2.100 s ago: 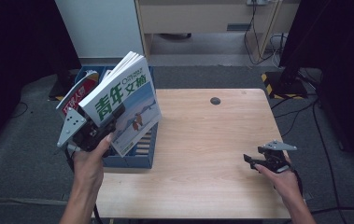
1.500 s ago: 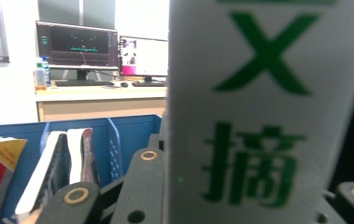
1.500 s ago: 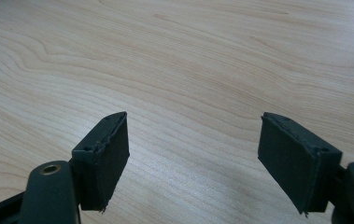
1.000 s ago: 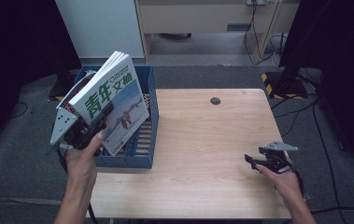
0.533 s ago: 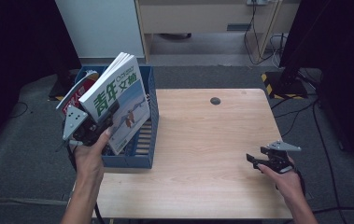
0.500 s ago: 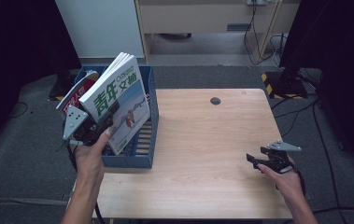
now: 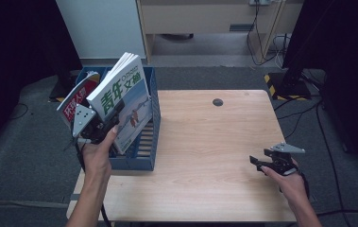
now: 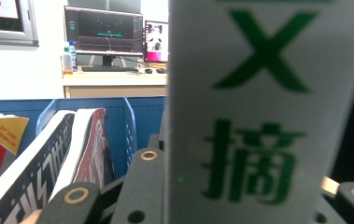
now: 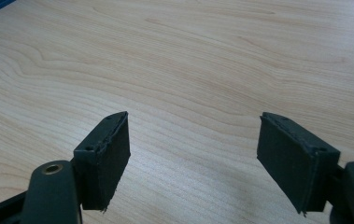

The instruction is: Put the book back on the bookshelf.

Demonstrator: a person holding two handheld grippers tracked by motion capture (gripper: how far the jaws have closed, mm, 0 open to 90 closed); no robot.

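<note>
Left gripper (image 7: 106, 124) clamped on green-titled magazine (image 7: 122, 101), held tilted above blue file rack (image 7: 154, 118); red magazine (image 7: 75, 101) just left of it in rack. Right gripper (image 7: 258, 163) jaws wide, empty, low over wooden table (image 7: 205, 142), well apart.

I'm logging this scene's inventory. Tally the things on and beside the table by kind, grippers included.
Magazines: 2 in the high view, the white and green magazine in the left gripper, the red magazine in the file box
Blue file box: 1
Grippers: 2, with the right gripper
Small dark disc: 1
Total: 6
</note>
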